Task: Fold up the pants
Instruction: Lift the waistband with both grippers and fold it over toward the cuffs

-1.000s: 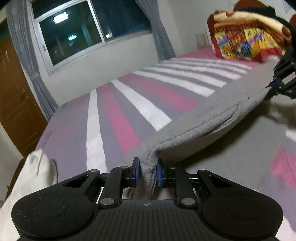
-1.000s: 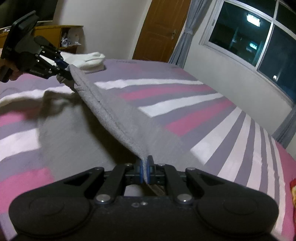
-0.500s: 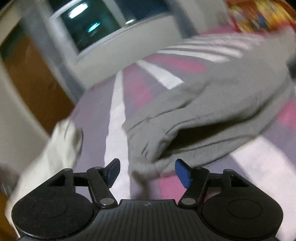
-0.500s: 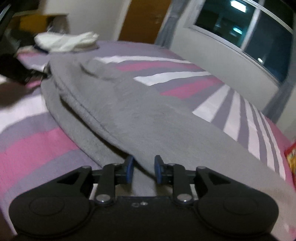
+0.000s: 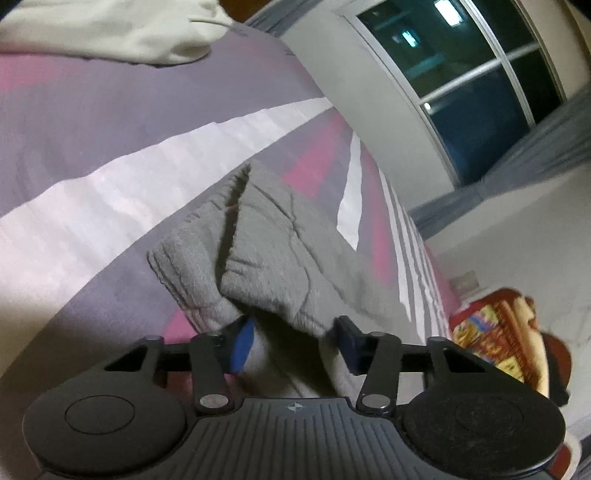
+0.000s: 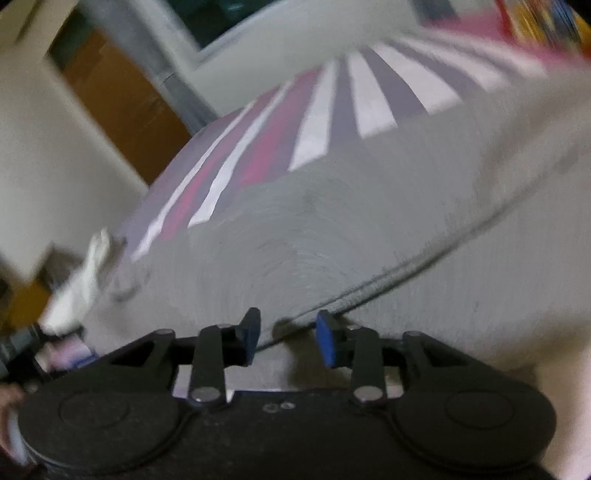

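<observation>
The grey pants (image 5: 266, 258) lie folded on the striped bed (image 5: 110, 122). A rumpled corner of them reaches down between the fingers of my left gripper (image 5: 295, 343). Its jaws stand apart and are closing, with cloth between them and against the blue left pad (image 5: 243, 343). In the blurred right wrist view the pants (image 6: 332, 229) fill the middle. Their folded edge runs between the fingers of my right gripper (image 6: 288, 336). Those jaws are opening and the pads stand clear of the cloth.
A white garment (image 5: 110, 29) lies at the bed's corner, also seen as a pale garment (image 6: 74, 291) in the right wrist view. A dark window (image 5: 461, 74) is beyond the bed, a brown door (image 6: 122, 99) to the side, and a colourful blanket (image 5: 491, 332) at the bed's head.
Both grippers let go of the pants' corners they held stretched above the bed. The pants have dropped onto the bed. Both views have rolled and moved lower, close to the cloth.
</observation>
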Available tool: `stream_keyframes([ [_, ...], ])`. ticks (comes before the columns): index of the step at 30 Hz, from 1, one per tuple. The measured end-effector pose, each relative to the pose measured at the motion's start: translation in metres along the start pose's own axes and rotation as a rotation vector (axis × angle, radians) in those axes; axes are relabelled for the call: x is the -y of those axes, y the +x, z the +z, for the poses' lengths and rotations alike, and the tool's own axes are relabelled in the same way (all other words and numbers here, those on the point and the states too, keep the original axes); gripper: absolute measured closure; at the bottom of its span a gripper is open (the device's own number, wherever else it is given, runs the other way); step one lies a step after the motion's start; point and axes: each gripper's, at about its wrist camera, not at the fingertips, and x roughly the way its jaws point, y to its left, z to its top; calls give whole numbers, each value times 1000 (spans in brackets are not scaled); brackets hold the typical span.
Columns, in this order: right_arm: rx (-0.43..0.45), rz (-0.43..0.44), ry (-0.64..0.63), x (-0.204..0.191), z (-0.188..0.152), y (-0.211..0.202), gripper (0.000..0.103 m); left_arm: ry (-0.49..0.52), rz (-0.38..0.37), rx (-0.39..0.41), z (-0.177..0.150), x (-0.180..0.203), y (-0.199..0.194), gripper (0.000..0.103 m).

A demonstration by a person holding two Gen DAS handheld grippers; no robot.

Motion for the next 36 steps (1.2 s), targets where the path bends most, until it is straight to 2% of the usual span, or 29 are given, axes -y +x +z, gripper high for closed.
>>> stream_keyframes([
  [2,-14,23,102,14,3,13,68,-20,4,4,2,-2,2,60],
  [4,-10,33,152,22,-2,21,72,-15,48,-7,8,0,12,73],
  [6,-4,23,172,25,0,27,83,7,72,-11,10,4,20,79],
  [7,0,17,175,26,0,28,94,25,68,-9,11,6,18,83],
  [9,13,14,142,20,0,24,97,75,38,4,21,12,11,85],
  [12,67,19,16,-4,-4,2,98,142,0,31,43,26,-4,85],
  [15,103,56,-19,-16,-14,-23,103,216,33,-9,56,32,-4,85],
  [18,45,14,-26,-9,-27,-14,103,234,120,-101,49,11,13,85],
  [20,-17,-17,-9,3,-31,3,102,184,95,-97,43,-1,14,85],
  [21,-24,3,35,10,-33,7,102,174,85,-79,42,-1,11,85],
  [22,-16,23,64,14,-33,5,102,172,79,-68,41,-1,11,85],
  [24,25,18,93,16,-32,-1,87,171,74,-63,39,-2,10,85],
  [25,44,11,100,16,-29,-3,72,162,67,-61,40,-5,7,85],
  [26,58,9,115,18,-28,-5,62,151,60,-58,39,-9,6,85],
  [33,102,91,325,47,-21,-9,56,147,60,-54,35,-11,11,84],
  [36,77,54,358,55,-19,-6,57,146,58,-54,34,-12,15,84],
])
